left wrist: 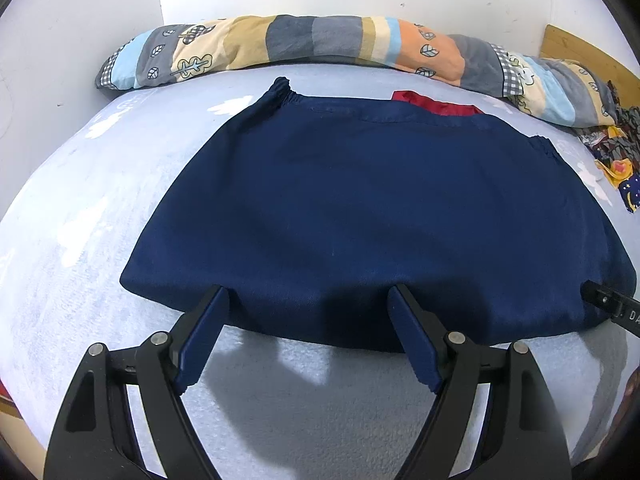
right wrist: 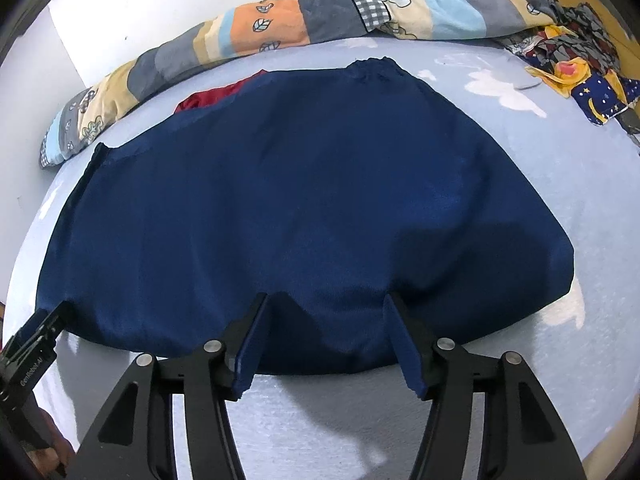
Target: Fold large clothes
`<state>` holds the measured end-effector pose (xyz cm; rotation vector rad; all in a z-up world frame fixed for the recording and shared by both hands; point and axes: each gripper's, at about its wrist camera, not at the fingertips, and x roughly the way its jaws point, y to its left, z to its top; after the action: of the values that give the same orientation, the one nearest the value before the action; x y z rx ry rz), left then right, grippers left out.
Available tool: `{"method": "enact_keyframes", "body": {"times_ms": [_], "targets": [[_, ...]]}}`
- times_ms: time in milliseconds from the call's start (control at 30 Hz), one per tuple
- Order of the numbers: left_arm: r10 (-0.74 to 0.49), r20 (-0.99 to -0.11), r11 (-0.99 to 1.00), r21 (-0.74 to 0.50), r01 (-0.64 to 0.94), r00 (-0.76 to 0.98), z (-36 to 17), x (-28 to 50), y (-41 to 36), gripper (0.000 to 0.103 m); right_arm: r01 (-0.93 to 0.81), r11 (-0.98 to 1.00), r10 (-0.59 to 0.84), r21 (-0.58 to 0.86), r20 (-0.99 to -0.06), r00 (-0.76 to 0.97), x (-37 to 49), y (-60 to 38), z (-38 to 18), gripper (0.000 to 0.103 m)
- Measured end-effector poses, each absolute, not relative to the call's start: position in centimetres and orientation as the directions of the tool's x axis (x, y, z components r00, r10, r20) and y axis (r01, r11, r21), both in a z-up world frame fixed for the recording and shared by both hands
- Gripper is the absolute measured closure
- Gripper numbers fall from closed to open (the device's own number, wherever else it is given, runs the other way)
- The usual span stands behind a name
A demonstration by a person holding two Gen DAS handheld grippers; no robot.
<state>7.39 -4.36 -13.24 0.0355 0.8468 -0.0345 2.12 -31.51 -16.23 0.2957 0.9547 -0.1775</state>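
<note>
- At the bottom of the left wrist view the left gripper [left wrist: 308,300] is seen with its jaws spread wide and nothing held between them; the tips are set just at the near edge of the navy garment [left wrist: 380,208], touching or almost touching the cloth.
- The right gripper [right wrist: 326,306] is posed the same way at the bottom of the right wrist view: jaws apart, empty, tips at the near hem of the same garment [right wrist: 304,200]. Whether the tips press into the fabric cannot be told.
- Both tools are held low and pointed forward along the bed sheet [left wrist: 80,220], side by side; each one's tip is caught at the lower edge of the other's view, so the near edge is bracketed in two places. This placement is judged to suit a pinch of the hem at two points, so that it can be lifted and carried toward the far side in one even fold.
- The garment is laid flat across the middle of both frames on the pale blue sheet, its gathered elastic waistband [left wrist: 282,90] at the far edge; it appears already doubled over once.
- A red cloth [left wrist: 436,104] is partly hidden behind the far edge.
- Along the top a patchwork quilt [left wrist: 320,40] is rolled against the wall, and a crumpled patterned cloth [right wrist: 580,76] lies at the upper right.
</note>
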Motion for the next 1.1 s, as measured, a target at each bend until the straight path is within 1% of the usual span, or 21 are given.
{"method": "enact_keyframes", "body": {"times_ms": [100,233,433,567,700,900,1033,1100], "targets": [[-0.015,-0.748,0.999,0.016,0.040,0.663,-13.2,7.4,-4.3,0.021,0.274,0.942,-0.011,0.192,-0.801,0.599,1.6,-31.8,-15.5,0.043],[-0.013,-0.746,0.999,0.017,0.038,0.665,-13.1,7.3,-4.3,0.021,0.293,0.937,-0.047,0.190,-0.763,0.644,0.8,-32.4,-14.3,0.043],[-0.009,-0.737,0.999,0.029,0.045,0.676,-13.0,7.2,-4.5,0.021,0.350,0.909,-0.030,0.227,-0.801,0.598,1.3,-34.1,-15.6,0.043],[-0.009,-0.734,0.998,0.032,0.047,0.679,-13.0,7.1,-4.5,0.021,0.348,0.917,-0.046,0.196,-0.814,0.579,1.5,-33.6,-15.9,0.043],[-0.003,-0.729,0.998,0.035,0.042,0.684,-12.9,7.0,-4.5,0.021,0.349,0.912,-0.040,0.215,-0.801,0.597,1.0,-33.8,-15.5,0.043],[0.007,-0.726,0.999,0.032,0.023,0.688,-12.9,6.9,-4.2,0.021,0.396,0.889,-0.074,0.230,-0.781,0.620,-0.1,-35.4,-14.7,0.043],[0.005,-0.730,1.000,0.011,0.004,0.683,-12.9,7.0,-3.6,0.021,0.449,0.855,-0.094,0.260,-0.773,0.627,-1.0,-37.2,-14.5,0.043],[0.001,-0.737,1.000,-0.013,-0.017,0.676,-13.1,7.2,-3.0,0.021,0.474,0.831,-0.079,0.291,-0.782,0.618,-1.2,-38.4,-15.0,0.043]]}}
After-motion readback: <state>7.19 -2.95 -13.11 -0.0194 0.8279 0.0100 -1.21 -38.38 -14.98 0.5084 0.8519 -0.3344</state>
